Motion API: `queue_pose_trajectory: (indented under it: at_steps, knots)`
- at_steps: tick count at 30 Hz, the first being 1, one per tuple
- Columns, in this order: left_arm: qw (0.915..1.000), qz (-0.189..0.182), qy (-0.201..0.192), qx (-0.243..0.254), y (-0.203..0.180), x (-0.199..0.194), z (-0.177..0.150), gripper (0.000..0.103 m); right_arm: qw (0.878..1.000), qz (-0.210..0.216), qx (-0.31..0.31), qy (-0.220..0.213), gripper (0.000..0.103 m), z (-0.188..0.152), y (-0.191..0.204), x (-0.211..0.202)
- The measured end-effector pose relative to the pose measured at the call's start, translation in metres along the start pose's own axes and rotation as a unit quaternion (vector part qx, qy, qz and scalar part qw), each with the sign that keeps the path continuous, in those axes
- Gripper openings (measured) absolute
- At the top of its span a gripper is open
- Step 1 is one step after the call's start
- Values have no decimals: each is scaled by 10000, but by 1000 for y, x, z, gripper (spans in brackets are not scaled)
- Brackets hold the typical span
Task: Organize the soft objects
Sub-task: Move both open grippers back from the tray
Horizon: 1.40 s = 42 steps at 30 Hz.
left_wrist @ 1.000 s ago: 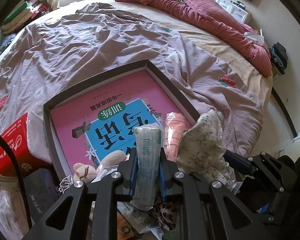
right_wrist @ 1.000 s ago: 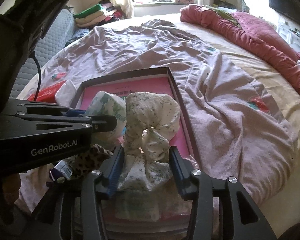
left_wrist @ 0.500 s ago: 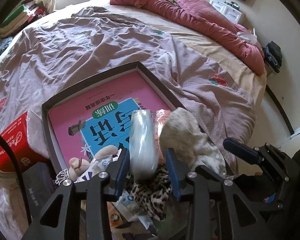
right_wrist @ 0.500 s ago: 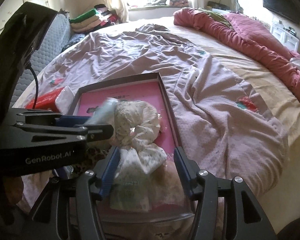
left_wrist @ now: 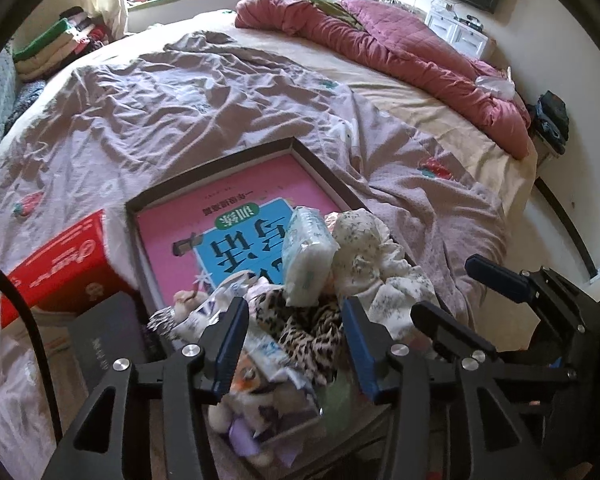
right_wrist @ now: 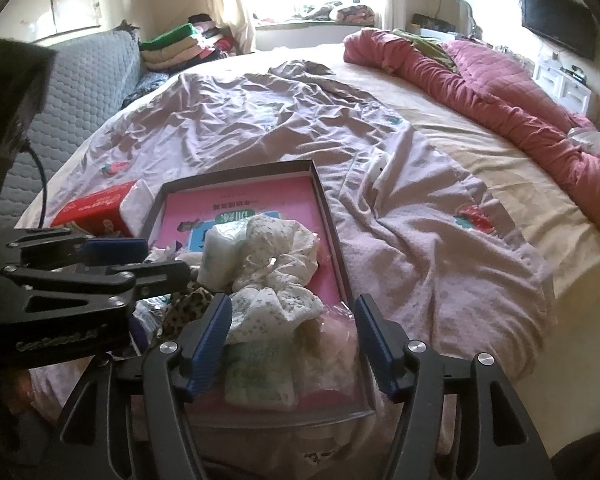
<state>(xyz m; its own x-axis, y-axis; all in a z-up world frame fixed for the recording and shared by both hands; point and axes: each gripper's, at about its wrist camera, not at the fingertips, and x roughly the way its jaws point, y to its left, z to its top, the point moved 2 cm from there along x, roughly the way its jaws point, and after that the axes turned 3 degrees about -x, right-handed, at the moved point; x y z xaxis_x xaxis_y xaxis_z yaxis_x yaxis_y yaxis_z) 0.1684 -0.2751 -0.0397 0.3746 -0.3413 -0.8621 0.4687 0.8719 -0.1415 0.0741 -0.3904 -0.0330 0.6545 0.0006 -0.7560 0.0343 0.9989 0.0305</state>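
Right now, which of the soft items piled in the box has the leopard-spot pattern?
The leopard-print fabric, bunched low between the open left gripper fingers. The tissue pack is plain pale plastic, and the floral cloth is white with small sprigs.

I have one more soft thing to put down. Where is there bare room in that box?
Free: the pink book cover toward the box's far rim. Crowded: the near end, with tissue pack, floral scrunchie and leopard scrunchie.
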Motion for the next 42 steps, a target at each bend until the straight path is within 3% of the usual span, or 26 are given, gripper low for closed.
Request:
queue_pose_trajectory:
  at_steps: [19, 24, 32, 42]
  knots:
    - [9959, 479, -651, -411, 27, -88, -40, 66, 9986, 1, -384, -361, 74, 0, 42, -50]
    - [9932, 648, -790, -563, 36, -108, -55, 78, 9980, 21, -404, -483, 77, -1, 54, -63]
    - [9883, 879, -1028, -711, 53, -137, -83, 80, 9970, 71, -360, -680, 79, -8, 71, -81]
    - [9817, 1152, -1034, -1108, 82, -149, -120, 81, 9969, 350, -285, -651, 80, -27, 97, -97]
